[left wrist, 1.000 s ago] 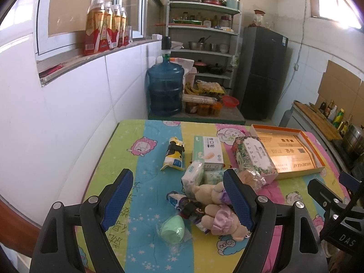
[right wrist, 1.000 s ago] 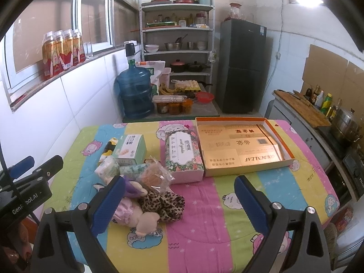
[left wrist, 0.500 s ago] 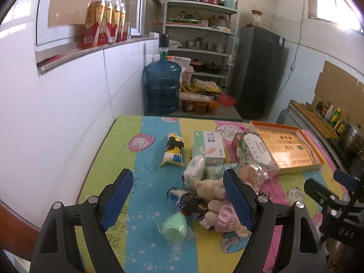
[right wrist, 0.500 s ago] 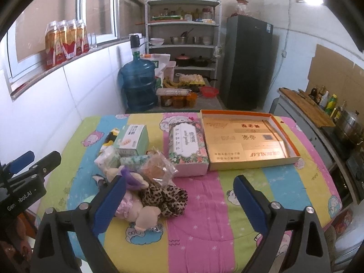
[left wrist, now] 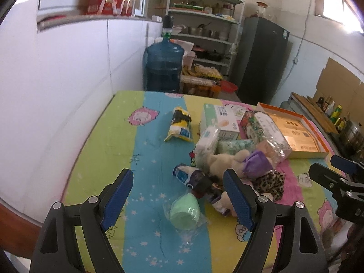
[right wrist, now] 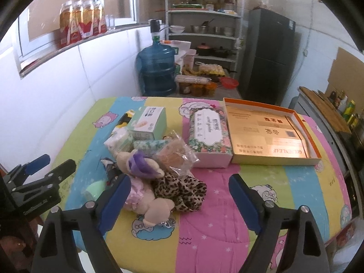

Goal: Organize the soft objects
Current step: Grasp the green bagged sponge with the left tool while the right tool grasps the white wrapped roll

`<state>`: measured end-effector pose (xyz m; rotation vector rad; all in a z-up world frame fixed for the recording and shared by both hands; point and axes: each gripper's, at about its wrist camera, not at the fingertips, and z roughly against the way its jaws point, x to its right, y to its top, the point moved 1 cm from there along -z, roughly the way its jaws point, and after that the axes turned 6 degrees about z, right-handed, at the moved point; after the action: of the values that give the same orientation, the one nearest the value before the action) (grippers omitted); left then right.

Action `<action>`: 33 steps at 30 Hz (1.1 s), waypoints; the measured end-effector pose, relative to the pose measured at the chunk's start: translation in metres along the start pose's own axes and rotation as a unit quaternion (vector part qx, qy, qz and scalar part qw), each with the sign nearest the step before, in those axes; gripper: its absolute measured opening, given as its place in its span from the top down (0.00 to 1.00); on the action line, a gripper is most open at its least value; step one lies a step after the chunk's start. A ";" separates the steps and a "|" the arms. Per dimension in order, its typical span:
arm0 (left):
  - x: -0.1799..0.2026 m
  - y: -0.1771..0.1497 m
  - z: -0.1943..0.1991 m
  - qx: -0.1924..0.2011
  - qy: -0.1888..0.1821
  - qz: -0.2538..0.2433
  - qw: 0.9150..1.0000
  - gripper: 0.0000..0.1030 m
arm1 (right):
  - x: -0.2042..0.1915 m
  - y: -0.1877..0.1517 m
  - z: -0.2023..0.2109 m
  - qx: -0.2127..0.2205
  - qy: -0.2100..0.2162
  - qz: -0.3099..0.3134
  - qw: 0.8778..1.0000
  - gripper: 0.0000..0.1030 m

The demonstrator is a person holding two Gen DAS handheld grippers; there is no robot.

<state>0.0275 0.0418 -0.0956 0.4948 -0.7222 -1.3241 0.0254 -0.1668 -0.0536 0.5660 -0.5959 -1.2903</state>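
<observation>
A pile of soft things lies mid-table: a beige plush toy with a purple bow point(right wrist: 141, 170) point(left wrist: 229, 159), a leopard-print cloth point(right wrist: 179, 188) point(left wrist: 270, 182), a mint sponge in clear wrap point(left wrist: 185, 210), tissue packs point(left wrist: 208, 141) and a crinkly bag point(right wrist: 175, 153). My left gripper point(left wrist: 177, 198) is open and empty, hovering above the mint sponge. My right gripper point(right wrist: 179, 202) is open and empty, above the leopard cloth and the plush toy. Each gripper shows at the edge of the other's view.
An open orange-rimmed gold box point(right wrist: 268, 134) lies at the back right, a floral tissue box point(right wrist: 208, 134) beside it and a green-white carton point(right wrist: 147, 122) further left. A yellow-blue packet point(left wrist: 179, 125) lies apart. A white tiled wall runs along the left; a water jug point(right wrist: 157, 68) stands behind the table.
Both grippers have moved forward and lower toward the pile, so the objects look larger. Both stay open and empty. Nothing on the table has moved.
</observation>
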 end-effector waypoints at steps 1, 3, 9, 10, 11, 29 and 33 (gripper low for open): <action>0.000 0.000 -0.003 -0.002 0.002 0.001 1.000 0.20 | -0.001 0.000 -0.001 0.000 0.001 0.005 1.000 0.15; 0.001 -0.001 -0.014 -0.006 0.007 0.004 1.000 0.20 | -0.004 0.001 -0.003 0.001 0.001 0.016 1.000 0.16; 0.000 -0.007 -0.030 -0.007 0.009 0.003 1.000 0.20 | -0.002 0.003 -0.007 0.000 0.009 0.027 1.000 0.16; -0.001 -0.010 -0.032 -0.010 0.005 0.002 1.000 0.20 | -0.001 0.002 -0.008 0.000 0.011 0.027 1.000 0.16; -0.002 -0.012 -0.032 -0.013 0.003 0.001 1.000 0.20 | 0.000 0.002 -0.009 -0.001 0.012 0.027 1.000 0.16; -0.011 -0.051 -0.086 -0.064 -0.045 -0.016 0.997 0.47 | 0.002 0.004 -0.033 -0.014 0.047 0.032 0.998 0.16; -0.012 -0.054 -0.084 -0.059 -0.067 -0.004 0.996 0.58 | -0.003 0.007 -0.035 -0.009 0.054 0.042 0.998 0.16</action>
<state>0.0496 0.0369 -0.1941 0.3163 -0.7475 -1.4095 0.0539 -0.1604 -0.0743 0.5862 -0.5136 -1.1777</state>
